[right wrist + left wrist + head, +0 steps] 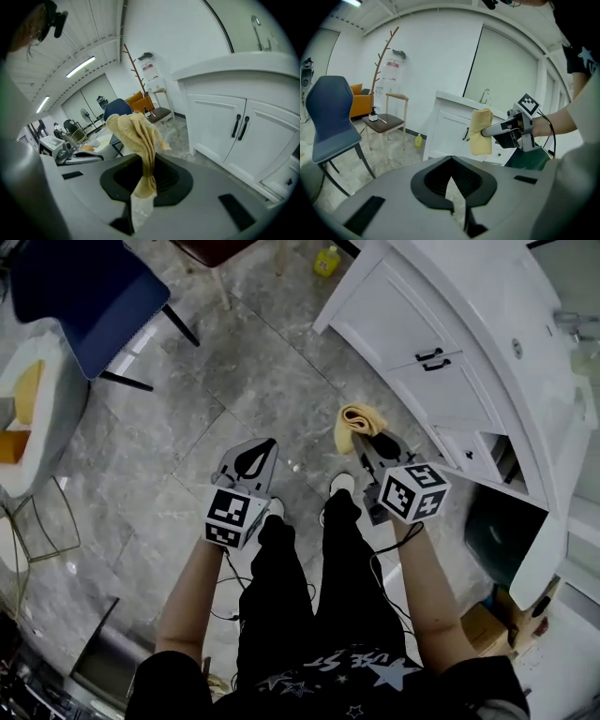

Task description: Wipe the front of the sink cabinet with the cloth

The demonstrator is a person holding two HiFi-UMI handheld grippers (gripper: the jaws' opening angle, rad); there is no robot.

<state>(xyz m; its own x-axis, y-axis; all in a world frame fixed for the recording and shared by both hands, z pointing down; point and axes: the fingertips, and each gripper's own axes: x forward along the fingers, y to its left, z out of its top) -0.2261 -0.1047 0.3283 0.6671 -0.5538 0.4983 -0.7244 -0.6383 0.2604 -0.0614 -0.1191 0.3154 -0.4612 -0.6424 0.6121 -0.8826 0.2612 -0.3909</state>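
Note:
The white sink cabinet (pixel 412 329) stands at the upper right of the head view; its two doors carry black handles (pixel 433 359). My right gripper (pixel 372 448) is shut on a folded yellow cloth (pixel 356 424), held in the air a short way off the cabinet front, apart from it. In the right gripper view the cloth (pixel 136 136) stands up out of the jaws, with the cabinet doors (pixel 225 136) to the right. My left gripper (pixel 248 465) hangs over the floor, shut on nothing. The left gripper view shows the cloth (pixel 480 131) in front of the cabinet (pixel 447 133).
A blue chair (pixel 89 296) stands at the upper left, beside a white seat (pixel 37 409). A small yellow bottle (pixel 327 261) sits on the floor by the cabinet's far corner. A dark green bin (pixel 502 526) stands at the right. The person's legs (pixel 309 568) are below the grippers.

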